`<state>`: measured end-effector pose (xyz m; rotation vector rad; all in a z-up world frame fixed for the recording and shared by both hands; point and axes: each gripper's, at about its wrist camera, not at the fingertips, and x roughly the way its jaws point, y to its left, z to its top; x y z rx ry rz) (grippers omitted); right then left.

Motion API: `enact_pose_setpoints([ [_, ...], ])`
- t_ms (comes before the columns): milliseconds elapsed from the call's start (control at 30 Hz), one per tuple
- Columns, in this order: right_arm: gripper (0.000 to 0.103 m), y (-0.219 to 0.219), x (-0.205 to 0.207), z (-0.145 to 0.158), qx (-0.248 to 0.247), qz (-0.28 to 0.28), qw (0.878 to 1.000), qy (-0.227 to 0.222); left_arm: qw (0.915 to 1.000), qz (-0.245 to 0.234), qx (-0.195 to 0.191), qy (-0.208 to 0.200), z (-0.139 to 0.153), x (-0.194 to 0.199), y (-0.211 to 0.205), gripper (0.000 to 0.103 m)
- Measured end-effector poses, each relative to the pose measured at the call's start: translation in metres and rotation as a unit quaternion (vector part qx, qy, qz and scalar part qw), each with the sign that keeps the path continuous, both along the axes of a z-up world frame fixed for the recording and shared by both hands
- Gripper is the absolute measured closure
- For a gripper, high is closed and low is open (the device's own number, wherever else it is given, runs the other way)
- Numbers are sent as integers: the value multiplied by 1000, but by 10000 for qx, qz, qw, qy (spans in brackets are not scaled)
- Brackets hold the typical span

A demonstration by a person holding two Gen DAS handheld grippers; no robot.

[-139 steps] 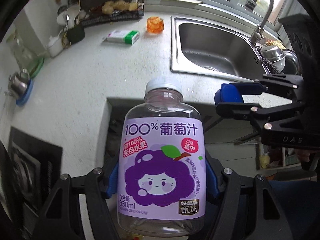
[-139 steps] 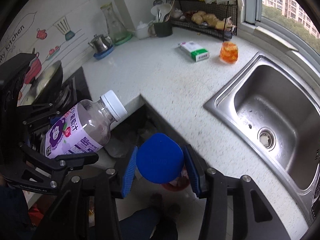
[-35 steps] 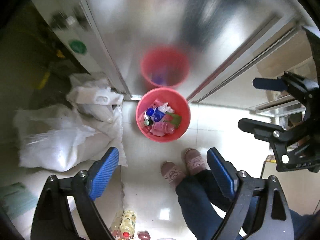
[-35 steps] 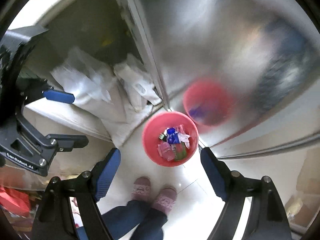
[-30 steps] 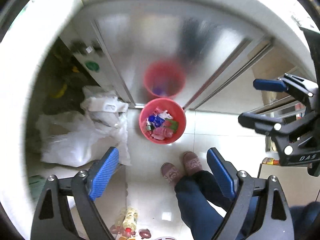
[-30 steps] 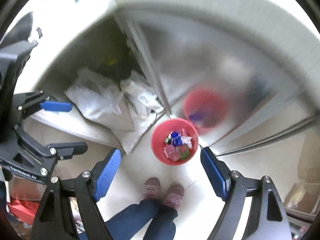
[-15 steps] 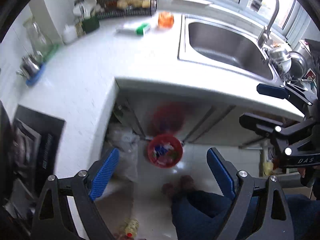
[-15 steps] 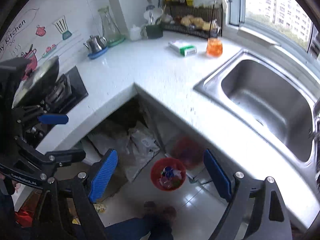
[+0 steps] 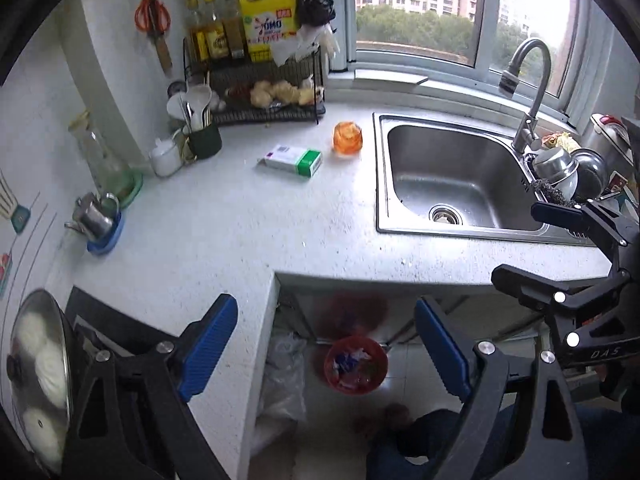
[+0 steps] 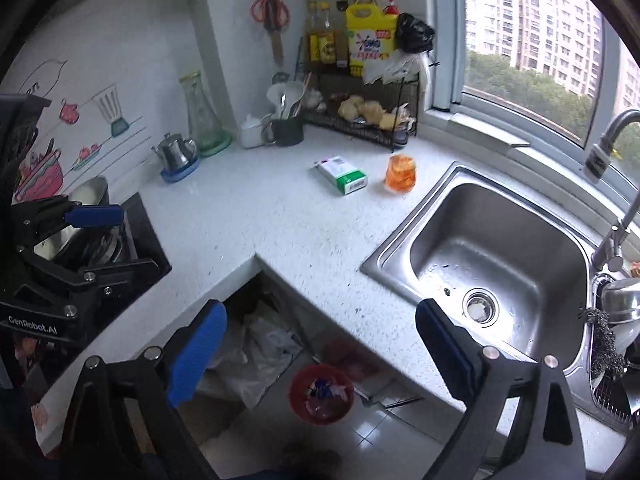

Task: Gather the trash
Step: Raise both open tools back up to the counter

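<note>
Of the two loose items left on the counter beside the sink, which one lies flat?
The white-and-green box lies flat on the counter; the orange cup beside it, nearer the sink, stands upright.

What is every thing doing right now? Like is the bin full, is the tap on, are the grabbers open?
Left gripper: open, holding nothing.
Right gripper: jaws opening, nothing between them.
Red bin: upright on the floor, trash inside.
Green and white box: lying flat on the counter.
Orange cup: upright beside the sink.
Sink: empty, no water.
Tap: not running.
Scissors: hanging on the wall.
</note>
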<state>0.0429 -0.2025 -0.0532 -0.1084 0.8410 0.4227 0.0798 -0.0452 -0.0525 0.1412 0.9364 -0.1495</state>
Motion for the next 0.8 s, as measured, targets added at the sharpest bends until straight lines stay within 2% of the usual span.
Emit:
enact_pose_setpoints([
  [167, 8, -9, 7, 10, 84, -344, 9994, 16, 10000, -37, 26, -12, 8, 10, 0, 15],
  [333, 7, -12, 26, 18, 69, -455, 9989, -23, 9999, 3, -158, 12, 11, 27, 2, 15],
  [433, 7, -11, 39, 20, 7, -496, 9987, -87, 9999, 69, -92, 17, 11, 42, 1, 15],
  [600, 7, -9, 74, 15, -43, -509, 9987, -26, 9992, 283, -266, 45, 11, 80, 8, 15],
  [700, 7, -11, 103, 9, 18, -485, 9988, 74, 9972, 550, -470, 172, 5, 108, 16, 15],
  [800, 7, -11, 136, 4, 5, -386, 9992, 141, 9951, 787, -483, 348, -3, 137, 21, 15],
])
